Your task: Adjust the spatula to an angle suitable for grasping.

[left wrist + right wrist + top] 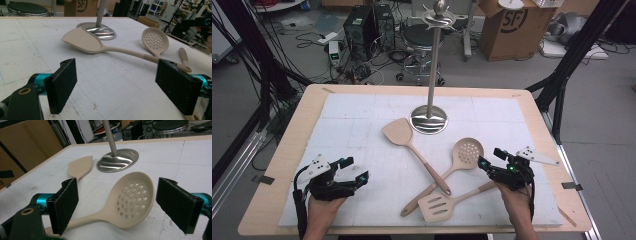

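Three beige utensils lie on the white mat (362, 130): a solid turner (398, 132), a perforated skimmer (467, 151) and a slotted spatula (437, 206). Their handles cross near the front. A steel utensil stand (429, 119) with hooks on top rises behind them. My left gripper (353, 169) rests open at the front left, apart from the utensils. My right gripper (492, 157) is open just right of the skimmer head. In the right gripper view the skimmer bowl (133, 197) lies between the open jaws. The left gripper view faces the turner (85, 41).
The mat covers a wooden table (292, 135). Behind the table stand a stool (419, 37), a cardboard box (512, 27), black equipment boxes (362, 25) and loose cables on the floor. Black frame legs (562, 75) flank the table.
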Demonstrator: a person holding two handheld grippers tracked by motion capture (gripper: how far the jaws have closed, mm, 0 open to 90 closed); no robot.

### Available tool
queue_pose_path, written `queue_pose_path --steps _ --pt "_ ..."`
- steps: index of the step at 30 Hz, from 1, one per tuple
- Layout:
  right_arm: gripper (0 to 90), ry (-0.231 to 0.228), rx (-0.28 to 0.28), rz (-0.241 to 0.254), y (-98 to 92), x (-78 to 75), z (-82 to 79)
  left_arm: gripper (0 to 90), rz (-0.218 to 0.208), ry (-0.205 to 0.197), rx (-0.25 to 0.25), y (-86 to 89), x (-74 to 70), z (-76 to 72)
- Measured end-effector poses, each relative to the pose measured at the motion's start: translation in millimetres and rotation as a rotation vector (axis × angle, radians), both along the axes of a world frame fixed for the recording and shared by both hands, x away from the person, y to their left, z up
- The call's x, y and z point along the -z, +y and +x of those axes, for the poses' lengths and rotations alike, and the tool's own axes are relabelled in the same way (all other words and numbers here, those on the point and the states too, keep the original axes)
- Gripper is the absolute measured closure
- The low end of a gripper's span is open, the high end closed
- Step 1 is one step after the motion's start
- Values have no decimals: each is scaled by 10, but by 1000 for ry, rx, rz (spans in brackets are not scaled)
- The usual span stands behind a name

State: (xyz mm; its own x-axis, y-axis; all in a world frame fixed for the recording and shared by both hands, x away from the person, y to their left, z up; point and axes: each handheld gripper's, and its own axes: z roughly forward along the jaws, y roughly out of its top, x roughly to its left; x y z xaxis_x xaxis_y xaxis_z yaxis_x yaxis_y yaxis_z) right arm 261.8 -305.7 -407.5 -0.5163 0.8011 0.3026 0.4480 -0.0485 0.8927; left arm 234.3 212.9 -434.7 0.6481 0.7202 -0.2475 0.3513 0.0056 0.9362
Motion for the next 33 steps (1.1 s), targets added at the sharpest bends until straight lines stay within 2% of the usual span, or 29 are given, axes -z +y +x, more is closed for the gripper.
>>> queue_pose_path --steps 3,5,6,7,8,9,11,14,17,19,24,26,27,33 --pt "194 5 -9 0 14 1 5 182 3 0 -2 6 0 -12" --pt "253 9 -17 3 26 2 14 182 2 0 0 16 0 -20" --pt "253 9 -17 3 26 2 14 182 5 0 -5 20 0 -24" --pt "325 13 -25 0 48 8 33 182 4 -2 -5 22 1 -26" --pt "325 13 -25 0 48 8 33 182 6 0 -5 27 0 -31" --pt "450 19 -43 -3 77 13 40 182 5 0 -4 28 1 -33" --pt "507 26 -66 -11 116 18 47 182 10 2 -4 25 5 -38" --pt "650 50 -111 -19 187 34 62 182 15 5 -1 19 10 -43" --pt "832 83 -182 -7 290 59 68 185 26 4 2 10 14 -47" --pt "894 108 -237 -7 386 94 78 185 36 5 1 -3 19 -45" --pt "894 169 -315 -64 633 189 103 185 34 2 3 -6 16 -46" --pt "894 184 -321 -83 672 210 111 185 34 4 6 -2 15 -46" --pt "894 219 -338 -105 734 260 129 185 34 4 4 0 15 -46" --pt "895 297 -375 -194 908 394 156 188 31 4 12 -4 22 -37"
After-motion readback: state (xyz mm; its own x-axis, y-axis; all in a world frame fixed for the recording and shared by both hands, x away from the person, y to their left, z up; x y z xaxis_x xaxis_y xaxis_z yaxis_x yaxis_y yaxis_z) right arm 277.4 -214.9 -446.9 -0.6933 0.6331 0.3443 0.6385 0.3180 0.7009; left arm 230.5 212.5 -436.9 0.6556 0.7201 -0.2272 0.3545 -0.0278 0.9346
